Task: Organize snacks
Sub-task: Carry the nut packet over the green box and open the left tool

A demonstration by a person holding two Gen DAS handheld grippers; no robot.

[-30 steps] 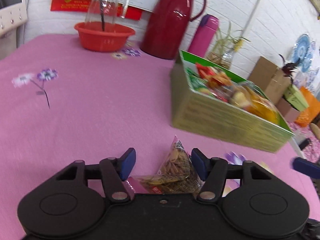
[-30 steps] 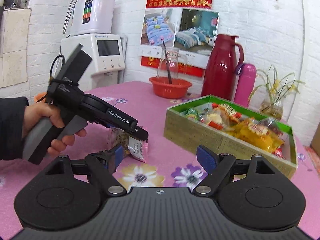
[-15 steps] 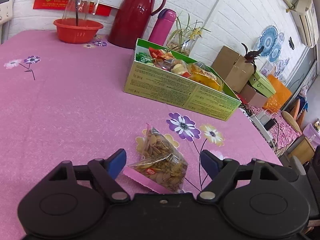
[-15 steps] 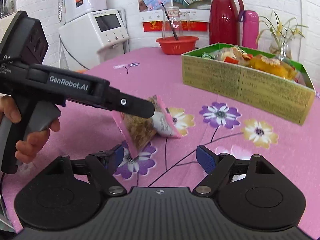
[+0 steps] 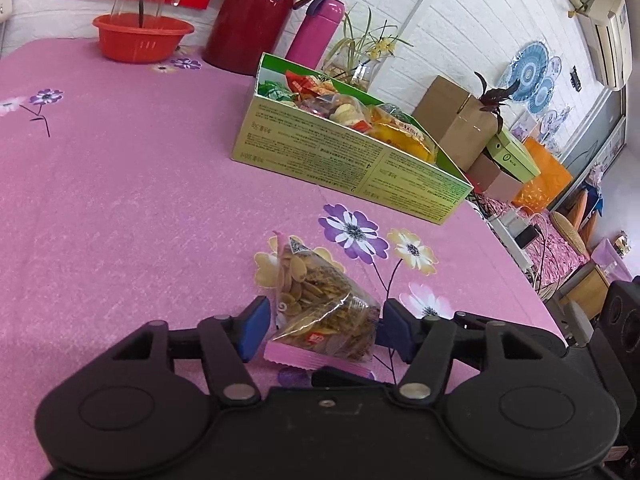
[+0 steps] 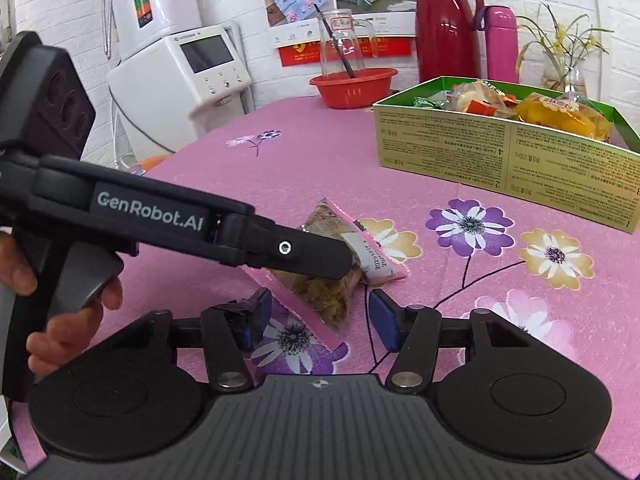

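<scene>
Closing claws (both) around seed packet (image 5: 320,304)

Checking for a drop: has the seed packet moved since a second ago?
Yes. The seed packet came down, away from the green box, onto the yellow flower print.

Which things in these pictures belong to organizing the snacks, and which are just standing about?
Part of the job: seed packet on the tablecloth; green snack box; left gripper and right gripper, both closing around the packet.

Standing about: red thermos; pink flask; red basin; glass jug; plant vase; white appliance.
</scene>
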